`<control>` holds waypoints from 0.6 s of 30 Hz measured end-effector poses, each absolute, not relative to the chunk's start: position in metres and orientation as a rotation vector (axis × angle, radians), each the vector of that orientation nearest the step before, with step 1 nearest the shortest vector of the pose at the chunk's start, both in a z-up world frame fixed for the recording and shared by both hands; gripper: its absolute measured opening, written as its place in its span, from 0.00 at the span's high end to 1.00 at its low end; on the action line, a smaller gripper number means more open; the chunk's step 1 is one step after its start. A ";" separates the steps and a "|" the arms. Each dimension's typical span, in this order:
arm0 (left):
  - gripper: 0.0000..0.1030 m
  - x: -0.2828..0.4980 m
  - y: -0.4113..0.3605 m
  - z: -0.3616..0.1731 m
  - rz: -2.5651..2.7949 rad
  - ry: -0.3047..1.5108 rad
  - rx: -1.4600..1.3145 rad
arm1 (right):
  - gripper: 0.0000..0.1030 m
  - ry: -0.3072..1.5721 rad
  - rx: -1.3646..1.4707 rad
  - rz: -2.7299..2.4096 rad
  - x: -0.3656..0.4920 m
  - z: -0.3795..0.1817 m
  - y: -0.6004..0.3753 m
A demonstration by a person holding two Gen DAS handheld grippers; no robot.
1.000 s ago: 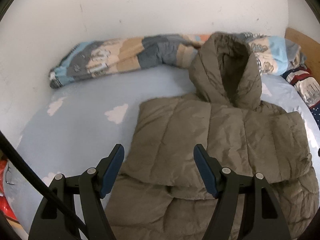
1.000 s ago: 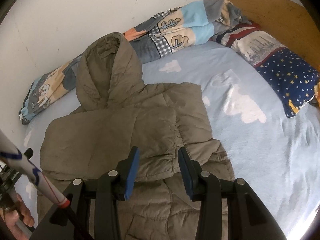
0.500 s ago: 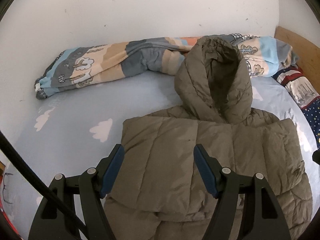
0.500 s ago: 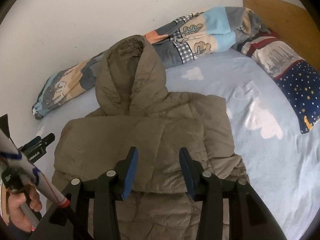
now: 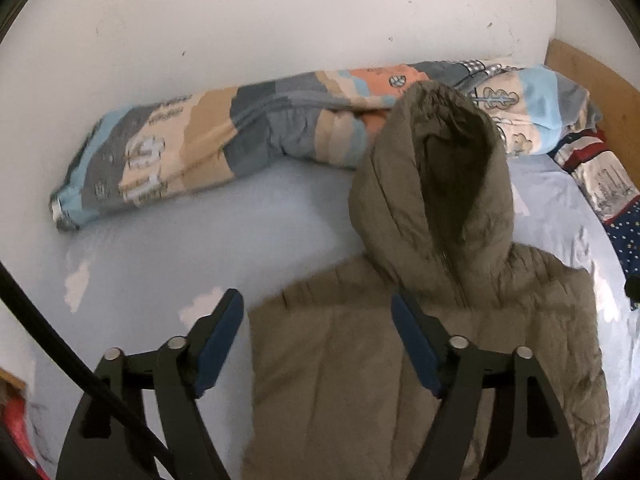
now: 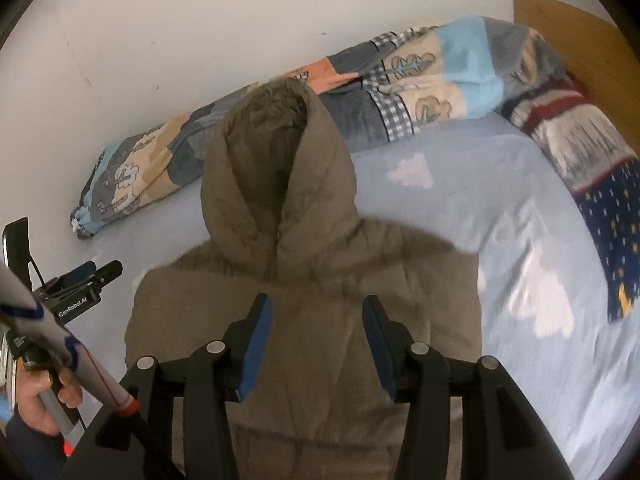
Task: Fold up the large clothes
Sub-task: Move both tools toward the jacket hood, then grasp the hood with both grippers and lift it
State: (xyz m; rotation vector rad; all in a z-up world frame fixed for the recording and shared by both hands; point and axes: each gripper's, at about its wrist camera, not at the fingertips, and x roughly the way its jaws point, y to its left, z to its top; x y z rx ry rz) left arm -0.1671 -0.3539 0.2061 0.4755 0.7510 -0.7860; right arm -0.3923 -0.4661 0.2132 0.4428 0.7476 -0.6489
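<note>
Olive hooded puffer jacket [image 5: 460,320] lying flat on the cloud-print sheet [image 5: 168,264], filling lower centre of both frames beneath the left gripper [image 5: 316,340] and right gripper [image 6: 316,344], both hovering released, jaws just opening, nothing between them.

A bed [image 6: 500,216] with a pale blue, cloud-printed sheet carries an olive hooded puffer jacket [image 6: 312,304], spread flat with the hood pointing at the wall. Beyond the hood, a rolled patchwork quilt [image 5: 224,148] lies along the wall; to the jacket's right rests a star-patterned pillow [image 6: 608,240].
</note>
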 end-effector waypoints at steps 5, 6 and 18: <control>0.24 -0.147 -0.403 0.215 -0.822 0.773 0.472 | 0.42 0.771 0.419 -0.652 -0.352 0.234 -0.505; 0.24 -0.144 -0.412 0.214 -0.834 0.779 0.473 | 0.42 0.777 0.411 -0.656 -0.345 0.236 -0.511; 0.23 -0.098 -0.524 0.201 -0.851 0.728 0.477 | 0.39 0.770 0.341 -0.695 -0.231 0.239 -0.599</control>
